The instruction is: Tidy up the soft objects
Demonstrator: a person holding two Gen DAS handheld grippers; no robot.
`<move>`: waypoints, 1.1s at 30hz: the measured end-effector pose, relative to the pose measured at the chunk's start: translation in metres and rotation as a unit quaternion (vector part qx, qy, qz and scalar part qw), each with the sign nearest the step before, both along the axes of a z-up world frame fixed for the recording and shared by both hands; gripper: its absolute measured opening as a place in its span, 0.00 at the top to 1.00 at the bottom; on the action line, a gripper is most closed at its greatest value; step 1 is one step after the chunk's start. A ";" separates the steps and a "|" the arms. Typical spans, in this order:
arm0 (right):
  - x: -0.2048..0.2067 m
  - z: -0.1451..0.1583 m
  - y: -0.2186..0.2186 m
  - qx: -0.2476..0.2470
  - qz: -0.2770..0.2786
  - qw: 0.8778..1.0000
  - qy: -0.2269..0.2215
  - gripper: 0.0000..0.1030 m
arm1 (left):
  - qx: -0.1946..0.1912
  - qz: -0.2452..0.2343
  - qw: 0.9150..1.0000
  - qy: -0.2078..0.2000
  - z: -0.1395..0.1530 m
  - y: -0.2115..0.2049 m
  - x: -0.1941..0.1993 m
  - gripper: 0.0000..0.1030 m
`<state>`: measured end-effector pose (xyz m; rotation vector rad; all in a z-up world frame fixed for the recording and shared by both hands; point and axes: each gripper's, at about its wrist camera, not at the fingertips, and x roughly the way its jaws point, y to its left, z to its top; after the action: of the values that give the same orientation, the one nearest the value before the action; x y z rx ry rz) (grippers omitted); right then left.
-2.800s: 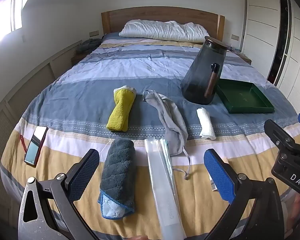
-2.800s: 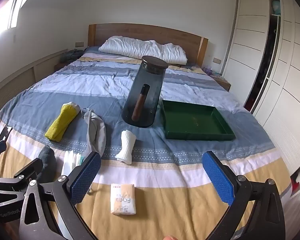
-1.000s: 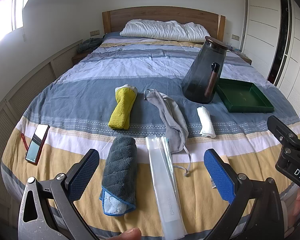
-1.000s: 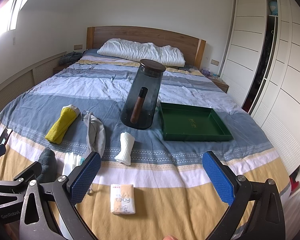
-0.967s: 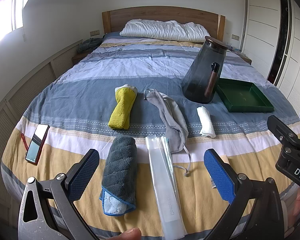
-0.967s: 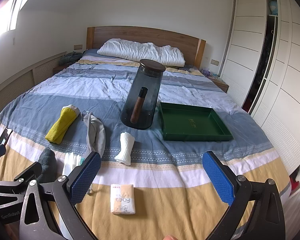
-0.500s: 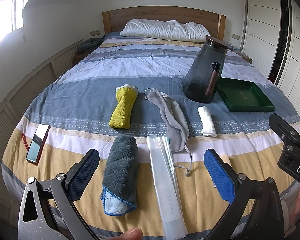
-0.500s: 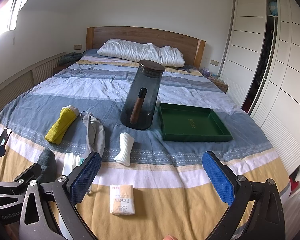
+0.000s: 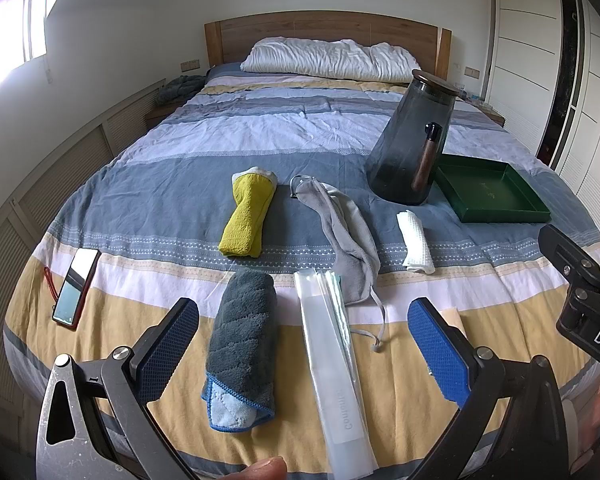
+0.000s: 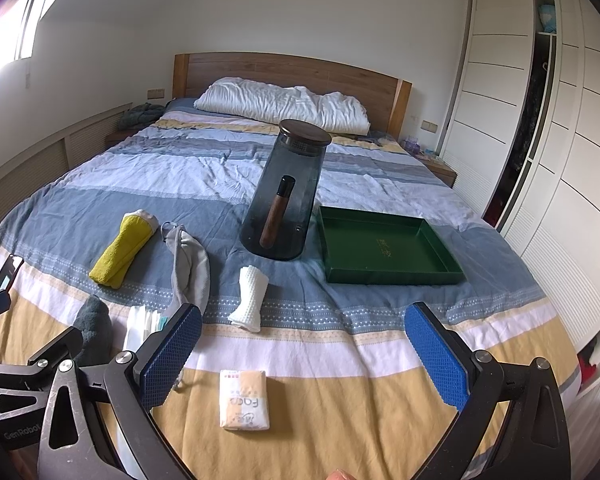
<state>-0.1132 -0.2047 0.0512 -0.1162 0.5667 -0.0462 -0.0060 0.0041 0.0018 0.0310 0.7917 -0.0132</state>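
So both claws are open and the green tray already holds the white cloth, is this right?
Not quite. The green tray holds nothing; the white cloth lies on the bed in front of the jar, as the right wrist view shows. Both claws, left and right, are open.

grey towel [image 9: 242,344]: plush cloth | jug [image 10: 286,200]: smoky glass | headboard [image 9: 324,32]: wood

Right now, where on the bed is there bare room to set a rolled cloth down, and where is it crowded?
Bare room: the green tray holds nothing, and the quilt between the tissue pack and the tray is open. Crowded: the near left, where the dark grey towel, plastic sleeve, grey pouch and yellow towel lie close together.
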 end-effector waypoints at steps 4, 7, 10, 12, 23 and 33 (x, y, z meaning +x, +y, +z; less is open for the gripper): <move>-0.001 0.000 0.001 -0.001 -0.001 1.000 0.001 0.00 | 0.000 0.000 1.000 0.000 0.000 0.000 0.000 0.01; -0.001 0.000 0.001 -0.001 0.000 1.000 0.001 0.00 | 0.000 0.001 1.000 0.002 -0.001 0.001 -0.002 0.01; -0.001 0.000 0.001 0.000 -0.001 1.000 0.001 0.00 | 0.000 0.002 1.000 0.003 -0.007 0.008 -0.006 0.01; -0.001 0.000 0.001 0.001 -0.002 1.000 0.003 0.00 | -0.001 0.003 1.000 0.004 -0.009 0.010 -0.007 0.01; 0.007 -0.011 -0.002 -0.003 -0.005 1.000 0.009 0.00 | 0.004 0.009 1.000 0.015 -0.015 0.014 -0.002 0.01; 0.017 -0.030 -0.029 -0.007 -0.037 0.999 0.021 0.00 | 0.054 0.081 0.995 0.031 -0.035 0.089 -0.020 0.01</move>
<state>-0.0961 -0.2340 0.0208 -0.1093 0.6135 -0.1191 -0.0262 0.0930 -0.0336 0.0696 0.8536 0.1837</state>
